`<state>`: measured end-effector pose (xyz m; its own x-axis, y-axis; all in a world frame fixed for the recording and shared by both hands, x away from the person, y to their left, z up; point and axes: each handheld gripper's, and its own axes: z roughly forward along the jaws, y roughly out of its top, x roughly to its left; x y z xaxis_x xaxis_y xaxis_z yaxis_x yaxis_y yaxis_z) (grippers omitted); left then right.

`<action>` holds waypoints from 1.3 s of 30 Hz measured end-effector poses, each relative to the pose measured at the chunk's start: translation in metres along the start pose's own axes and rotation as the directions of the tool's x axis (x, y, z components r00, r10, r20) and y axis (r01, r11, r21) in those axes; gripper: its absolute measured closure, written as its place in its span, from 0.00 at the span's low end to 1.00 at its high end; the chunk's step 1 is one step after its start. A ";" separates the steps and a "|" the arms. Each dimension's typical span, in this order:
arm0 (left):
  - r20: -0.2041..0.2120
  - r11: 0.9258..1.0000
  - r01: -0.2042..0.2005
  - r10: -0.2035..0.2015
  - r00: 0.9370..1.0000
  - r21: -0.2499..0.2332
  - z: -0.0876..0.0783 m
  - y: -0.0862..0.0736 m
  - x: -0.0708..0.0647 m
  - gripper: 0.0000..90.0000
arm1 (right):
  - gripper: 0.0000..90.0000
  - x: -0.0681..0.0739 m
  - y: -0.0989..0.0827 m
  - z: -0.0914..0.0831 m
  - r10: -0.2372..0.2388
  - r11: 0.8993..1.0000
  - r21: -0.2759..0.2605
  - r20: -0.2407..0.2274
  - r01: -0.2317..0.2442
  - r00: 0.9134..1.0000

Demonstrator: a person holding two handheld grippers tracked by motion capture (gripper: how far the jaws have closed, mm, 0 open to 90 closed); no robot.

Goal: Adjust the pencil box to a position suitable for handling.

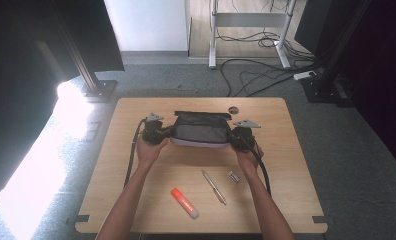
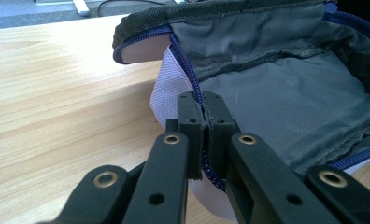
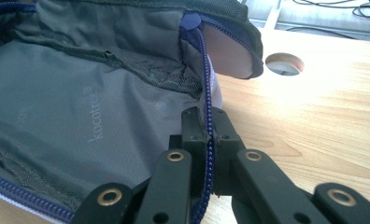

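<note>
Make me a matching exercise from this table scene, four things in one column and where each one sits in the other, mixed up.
Things:
1. open grey-lined pencil case with blue zip
2. orange glue stick with white cap
3. silver pen
4. small silver metal clip

Places:
A. near the front edge, left of the pen
B. held at both ends between the left gripper and right gripper
C. just in front of the right hand
D. between the glue stick and the clip

Pairs: 1-B, 2-A, 3-D, 4-C
</note>
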<state>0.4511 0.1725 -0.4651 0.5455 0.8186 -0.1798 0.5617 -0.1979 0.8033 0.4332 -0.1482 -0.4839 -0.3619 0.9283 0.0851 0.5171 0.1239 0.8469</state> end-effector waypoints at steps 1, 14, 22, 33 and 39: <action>0.003 1.000 0.002 -0.002 1.000 -0.001 -0.001 -0.001 0.000 0.98 | 0.96 0.001 0.000 -0.001 0.000 1.000 0.001 -0.001 0.000 1.000; 0.015 1.000 -0.001 0.000 1.000 0.008 -0.006 -0.014 -0.004 0.97 | 0.96 0.006 -0.015 -0.007 0.003 1.000 0.005 -0.018 -0.003 1.000; 0.025 1.000 0.001 -0.002 1.000 0.025 -0.005 -0.025 -0.004 0.97 | 0.96 0.008 -0.023 -0.009 0.004 1.000 0.013 -0.022 -0.004 1.000; 0.033 0.998 -0.002 0.000 0.999 0.056 0.003 -0.043 -0.008 0.97 | 0.96 0.010 -0.041 -0.009 -0.001 0.999 0.043 -0.013 0.002 1.000; 0.039 0.997 -0.001 -0.002 0.999 0.078 0.009 -0.053 -0.009 0.97 | 0.96 0.006 -0.050 -0.001 0.014 0.997 0.079 -0.014 -0.013 1.000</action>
<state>0.4222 0.1712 -0.5109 0.5684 0.7973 -0.2032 0.6078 -0.2404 0.7568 0.4039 -0.1494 -0.5251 -0.3655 0.9250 0.1041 0.5813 0.1395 0.8016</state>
